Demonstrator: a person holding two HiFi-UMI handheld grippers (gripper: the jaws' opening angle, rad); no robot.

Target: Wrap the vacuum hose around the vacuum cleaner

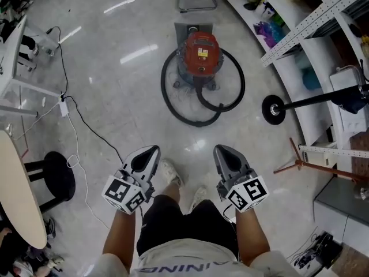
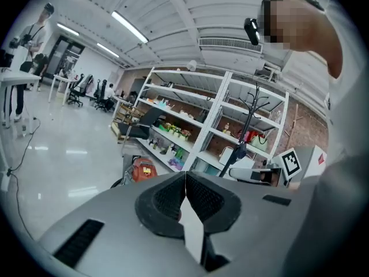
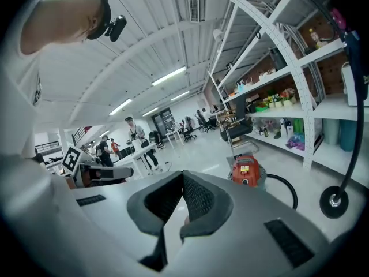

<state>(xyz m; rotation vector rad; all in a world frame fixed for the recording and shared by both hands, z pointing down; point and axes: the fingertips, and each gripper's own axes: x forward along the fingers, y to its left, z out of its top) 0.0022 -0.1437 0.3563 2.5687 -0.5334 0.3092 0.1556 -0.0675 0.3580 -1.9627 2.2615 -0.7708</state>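
Red drum vacuum cleaner point(image 1: 199, 53), black flexible hose point(image 1: 173, 105) looped round it, well ahead of left gripper point(image 1: 151, 152) and right gripper point(image 1: 222, 150), ribbed jaws pressed together, empty

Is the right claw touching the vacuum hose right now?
Apart. The head view shows a stretch of floor between the right claw and the vacuum hose.

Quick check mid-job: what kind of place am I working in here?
Probably an open workshop or lab-style office: tall white metal shelving stocked with supplies, desks with office chairs farther back, and a glossy hard floor where the red vacuum cleaner sits.
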